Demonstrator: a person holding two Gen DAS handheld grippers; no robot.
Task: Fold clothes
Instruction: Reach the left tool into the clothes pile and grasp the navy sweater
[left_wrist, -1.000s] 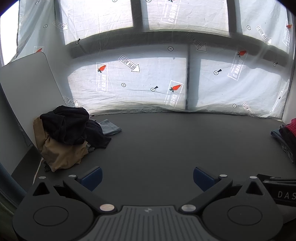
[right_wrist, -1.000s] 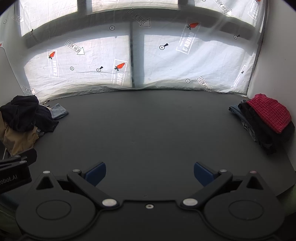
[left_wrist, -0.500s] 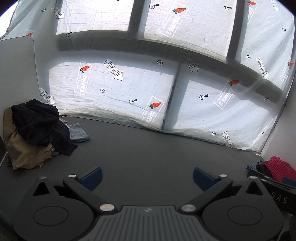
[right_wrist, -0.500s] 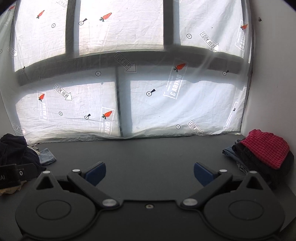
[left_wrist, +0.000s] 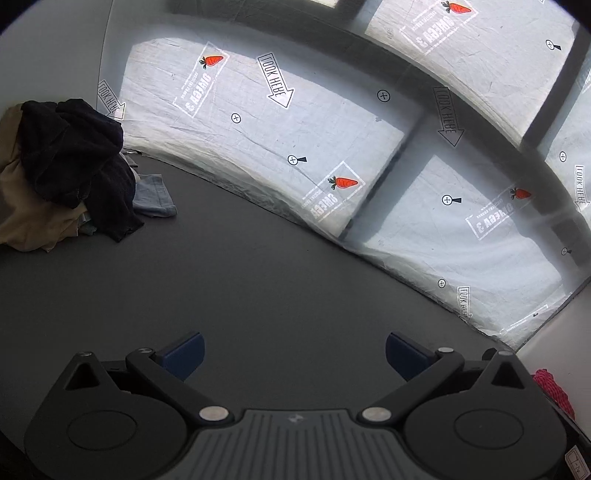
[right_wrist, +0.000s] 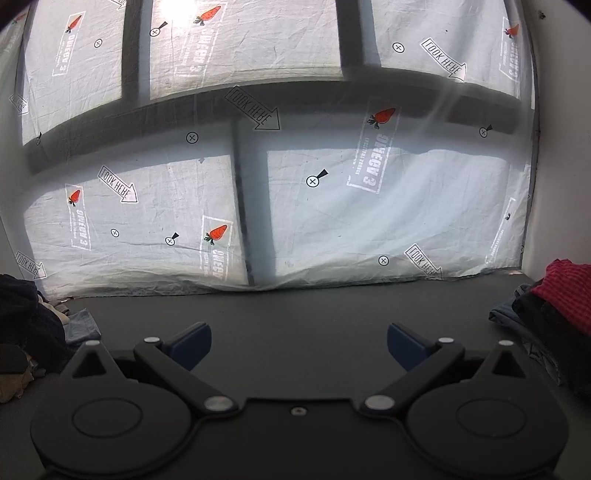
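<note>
Clothes, unfolded heap (left_wrist: 66, 173): lies at the far left of the dark bench (left_wrist: 258, 280), against the white wall. Contents: a black garment (left_wrist: 74, 155) on top, a tan garment (left_wrist: 29, 218) beneath and to the left, a pale blue denim piece (left_wrist: 153, 195) sticking out flat on the bench at the heap's right edge. Seen also at the left edge of the right wrist view, partly cut off (right_wrist: 26, 317).

Clothes, stacked pile (right_wrist: 554, 317): sits at the far right of the bench beside the right wall. A red checked garment (right_wrist: 569, 291) on top, a black garment under it, a grey-blue layer at the bottom. Only a scrap of red shows in the left wrist view (left_wrist: 552, 387).

Left tool (left_wrist: 294, 354): blue-padded fingers spread wide apart, holding nothing, above bare bench, well apart from both lots of clothing. View tilted.

Right tool (right_wrist: 299, 345): fingers likewise spread wide, holding nothing, above the middle of the bench, between heap and pile.

Backdrop: translucent white sheet (right_wrist: 332, 206) over a dark-framed window behind the bench, printed with carrots, arrows and small crossed circles.
</note>
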